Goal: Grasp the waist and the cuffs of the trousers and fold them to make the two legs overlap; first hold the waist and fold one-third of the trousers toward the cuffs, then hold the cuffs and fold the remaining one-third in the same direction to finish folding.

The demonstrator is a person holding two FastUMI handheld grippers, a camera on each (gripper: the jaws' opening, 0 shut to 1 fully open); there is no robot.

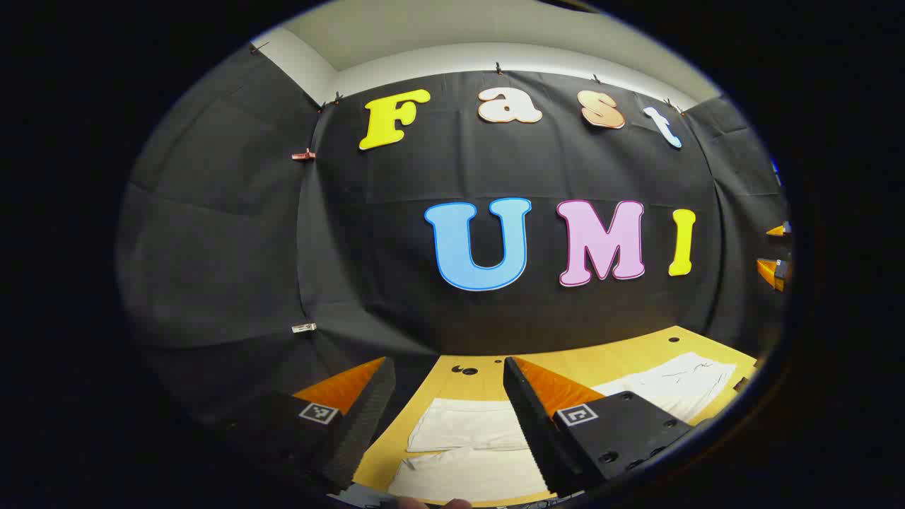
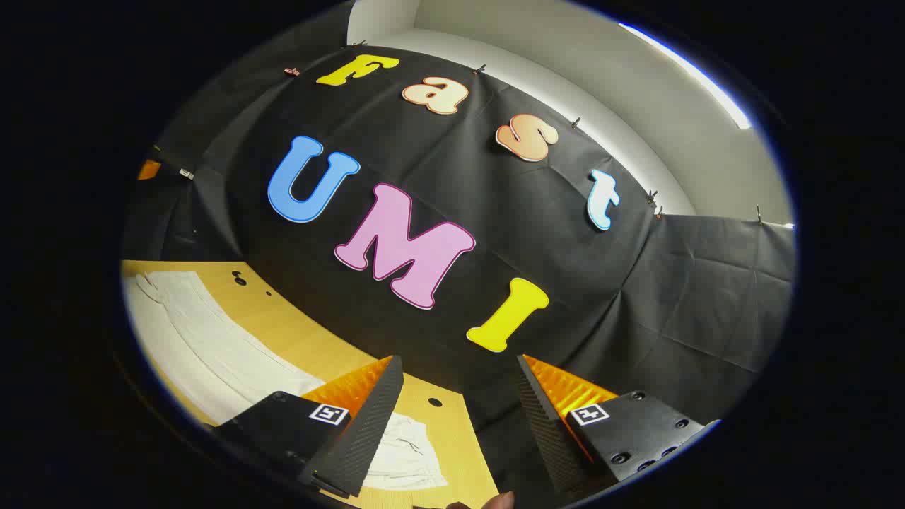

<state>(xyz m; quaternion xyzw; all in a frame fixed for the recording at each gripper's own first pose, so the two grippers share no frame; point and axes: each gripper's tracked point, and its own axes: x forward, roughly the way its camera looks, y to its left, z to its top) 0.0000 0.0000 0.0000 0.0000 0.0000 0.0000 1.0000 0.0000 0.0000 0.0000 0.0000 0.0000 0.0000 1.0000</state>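
Open air above the table (image 1: 636, 353) (flat trousers (image 1: 466, 424) the sole obstacle)

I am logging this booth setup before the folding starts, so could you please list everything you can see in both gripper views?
trousers: one pair, white, spread flat on the table, legs side by side, not yet folded
table: one, light wood with small dark holes, under the trousers
booth wall: black cloth, behind and beside the table
upper wall: white, above the cloth
left tool: one, fingers apart, above the trousers, gripping nothing
right tool: one, fingers apart, above the table's edge by one end of the trousers, gripping nothing
fingertip: the person's, at the bottom edge of the right gripper view
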